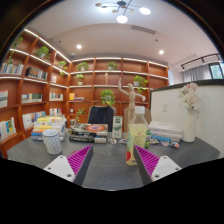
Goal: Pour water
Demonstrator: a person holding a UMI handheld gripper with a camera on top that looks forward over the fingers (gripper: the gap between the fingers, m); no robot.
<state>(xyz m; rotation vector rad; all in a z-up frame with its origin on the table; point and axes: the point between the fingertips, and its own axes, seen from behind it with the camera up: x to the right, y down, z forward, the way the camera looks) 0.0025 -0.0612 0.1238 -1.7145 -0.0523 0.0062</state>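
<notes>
Clear plastic bottle [138, 132] stands on the grey table [110, 165], just ahead of the gripper [111, 160], whose fingers are spread wide and empty; approach level, centre it, then squeeze mid-body

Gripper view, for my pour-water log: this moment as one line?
fingers open | bottle upright on table, just ahead | cup apart | pour not begun

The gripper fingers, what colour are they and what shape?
The gripper has two pale, whitish fingers that taper toward their tips. Each bears a bright magenta pad with fine ridges on its inner face. No cables, markings or sleeves show in this view.
</notes>
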